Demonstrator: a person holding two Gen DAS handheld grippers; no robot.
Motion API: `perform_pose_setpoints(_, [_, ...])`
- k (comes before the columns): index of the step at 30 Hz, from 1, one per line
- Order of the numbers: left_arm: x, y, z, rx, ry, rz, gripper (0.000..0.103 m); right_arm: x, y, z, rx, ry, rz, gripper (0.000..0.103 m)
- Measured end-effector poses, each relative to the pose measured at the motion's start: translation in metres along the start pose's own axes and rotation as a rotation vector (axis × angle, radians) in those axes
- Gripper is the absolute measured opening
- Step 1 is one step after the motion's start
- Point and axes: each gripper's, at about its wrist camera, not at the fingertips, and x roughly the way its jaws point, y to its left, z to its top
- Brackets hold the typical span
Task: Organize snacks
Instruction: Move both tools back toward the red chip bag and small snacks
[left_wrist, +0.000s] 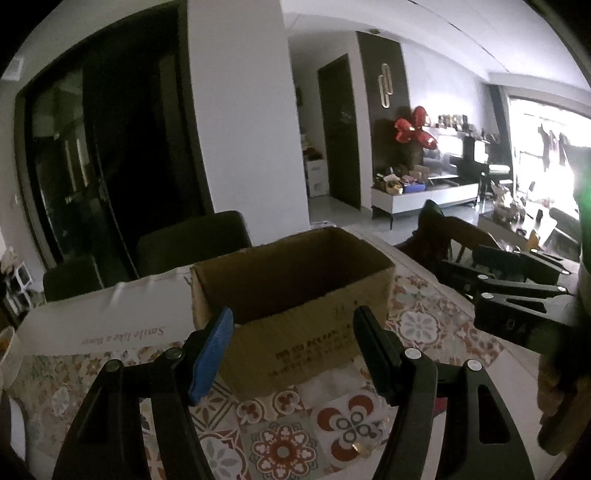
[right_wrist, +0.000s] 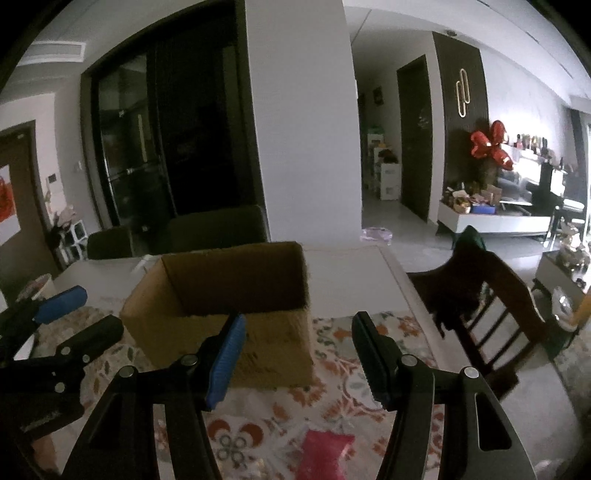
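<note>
Fingers on both the left gripper (left_wrist: 293, 350) and right gripper (right_wrist: 299, 356) are hanging half open holding nothing, while a pink snack packet (right_wrist: 325, 456) is lying on the patterned surface (right_wrist: 332, 398) right under the right one, short of the cardboard box (right_wrist: 221, 310).

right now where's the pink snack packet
In the right wrist view the pink packet lies on the patterned tablecloth at the bottom centre, below the open right gripper and nearer the camera than the cardboard box.
</note>
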Motion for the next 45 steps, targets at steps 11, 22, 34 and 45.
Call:
perform_pose_setpoints(11, [0.001, -0.022, -0.033, 0.072, 0.046, -0.066, 0.067, -0.007, -0.01, -0.04, 0.04, 0.064, -0.037, 0.06])
perform_pose_setpoints(22, [0.019, -0.034, -0.067, 0.114, 0.141, -0.133, 0.067, 0.006, -0.014, -0.081, 0.061, 0.178, -0.052, 0.06])
perform_pose_setpoints(34, [0.054, -0.053, -0.09, 0.215, 0.27, -0.275, 0.067, 0.032, -0.017, -0.112, 0.077, 0.291, -0.061, 0.06])
perform_pose_setpoints(45, [0.081, -0.072, -0.11, 0.293, 0.371, -0.37, 0.064, 0.059, -0.02, -0.129, 0.109, 0.378, -0.054, 0.06])
